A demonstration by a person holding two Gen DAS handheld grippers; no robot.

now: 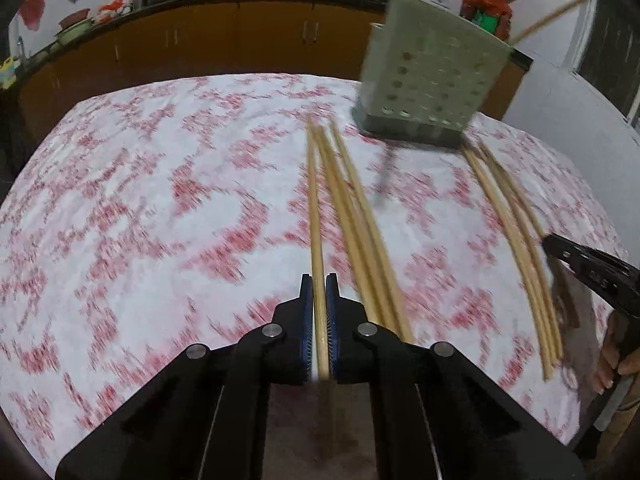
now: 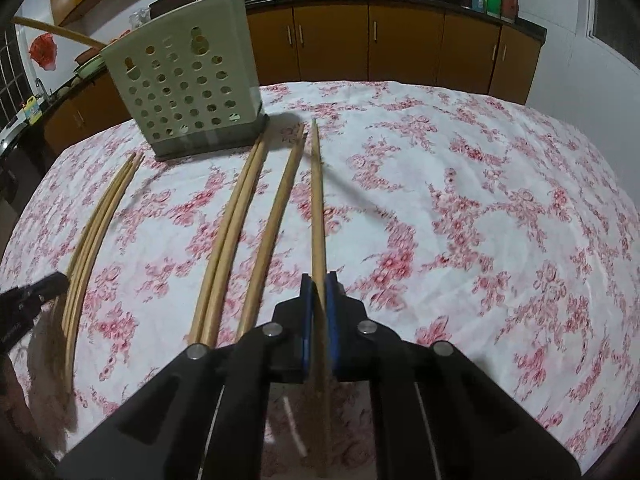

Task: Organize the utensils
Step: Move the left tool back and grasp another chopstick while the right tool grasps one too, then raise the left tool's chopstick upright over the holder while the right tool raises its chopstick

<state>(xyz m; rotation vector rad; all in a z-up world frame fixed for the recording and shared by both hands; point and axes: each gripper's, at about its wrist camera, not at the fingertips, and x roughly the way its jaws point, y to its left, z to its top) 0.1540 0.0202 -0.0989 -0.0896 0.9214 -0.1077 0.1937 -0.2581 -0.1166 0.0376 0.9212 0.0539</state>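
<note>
Wooden chopstick in left claw | blurred; rear end hidden

Tablecloth: white with a red-pink floral print. Chopsticks: pale tan wood. Utensil holder: pale grey-green, perforated with round holes, on a darker grey base. Gripper bodies: black. Finger pads: blue. Cabinets: orange-brown, under a black counter edge.

My left view is smeared by motion: the desk cloth pattern and the holder are blurred. Both held chopsticks vanish behind my fingers. The holder's sticks are cropped at the top edge.
</note>
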